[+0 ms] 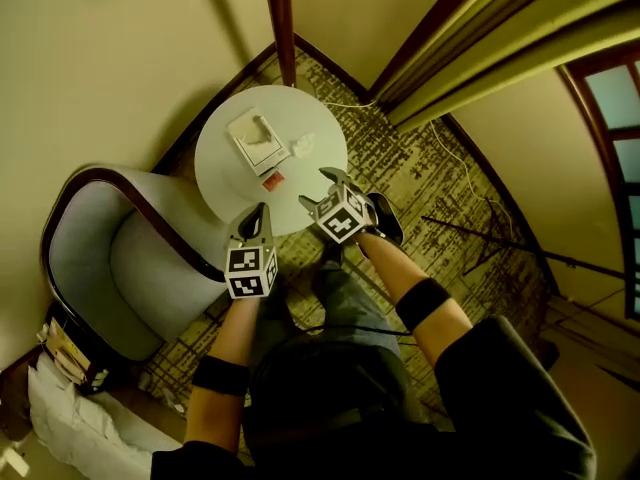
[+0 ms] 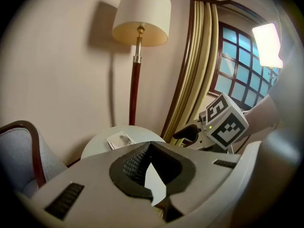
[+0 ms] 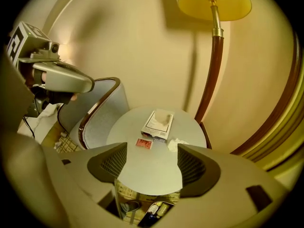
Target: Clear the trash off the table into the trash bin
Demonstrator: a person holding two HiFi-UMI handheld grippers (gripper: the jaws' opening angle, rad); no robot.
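Observation:
A round white table carries a white tissue box, a crumpled white tissue and a small red packet. My left gripper hangs over the table's near edge, shut with nothing in it; in its own view the left gripper shows closed pads. My right gripper stands open over the near right edge. In the right gripper view the right gripper frames bare tabletop, with the red packet, tissue and box beyond.
A grey armchair with a dark wood rim presses against the table's left. A floor lamp's pole rises behind the table, and curtains hang at the right. A white bag lies at lower left. Cables cross the patterned carpet.

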